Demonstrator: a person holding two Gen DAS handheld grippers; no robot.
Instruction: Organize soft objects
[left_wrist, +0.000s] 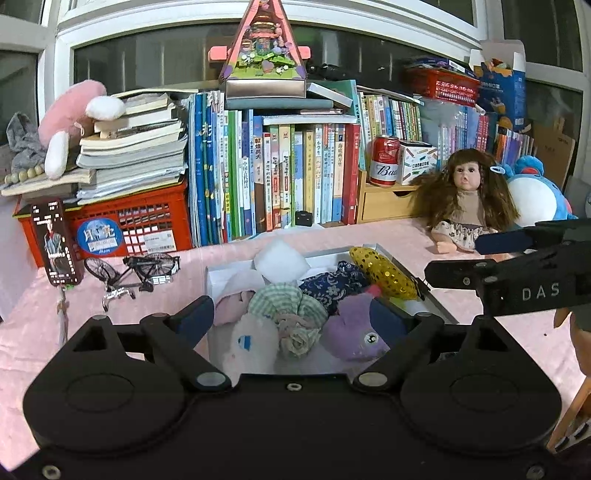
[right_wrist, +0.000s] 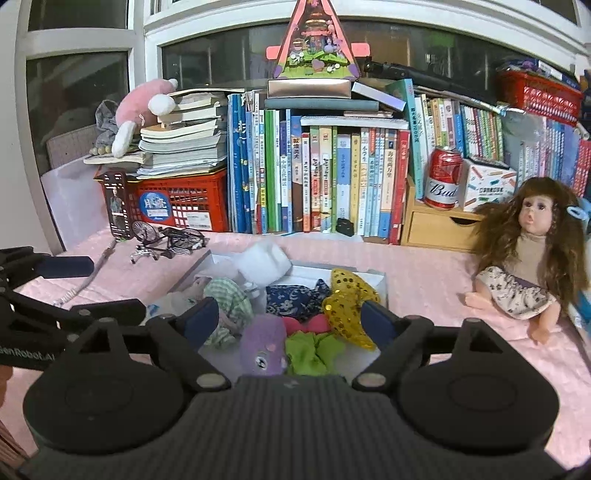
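A shallow white box (left_wrist: 428, 291) (right_wrist: 380, 280) on the pink table holds several soft things: a white pillow (left_wrist: 280, 260) (right_wrist: 266, 260), a green checked cloth (left_wrist: 284, 302) (right_wrist: 229, 299), a blue flowered cloth (left_wrist: 332, 284) (right_wrist: 295, 295), a gold sequin piece (left_wrist: 384, 273) (right_wrist: 347, 306), a purple plush (left_wrist: 354, 332) (right_wrist: 262, 347), a white fluffy toy (left_wrist: 251, 343) and a green cloth (right_wrist: 310, 350). My left gripper (left_wrist: 293, 319) is open and empty over the box's near part. My right gripper (right_wrist: 290, 319) is open and empty over the box.
A doll (left_wrist: 465, 199) (right_wrist: 528, 254) sits on the table at the right. A toy bicycle (left_wrist: 136, 269) (right_wrist: 166, 240) stands left of the box. Books, a red crate (left_wrist: 122, 225), a red can (left_wrist: 384, 160) and a wooden drawer box (right_wrist: 436, 225) line the back.
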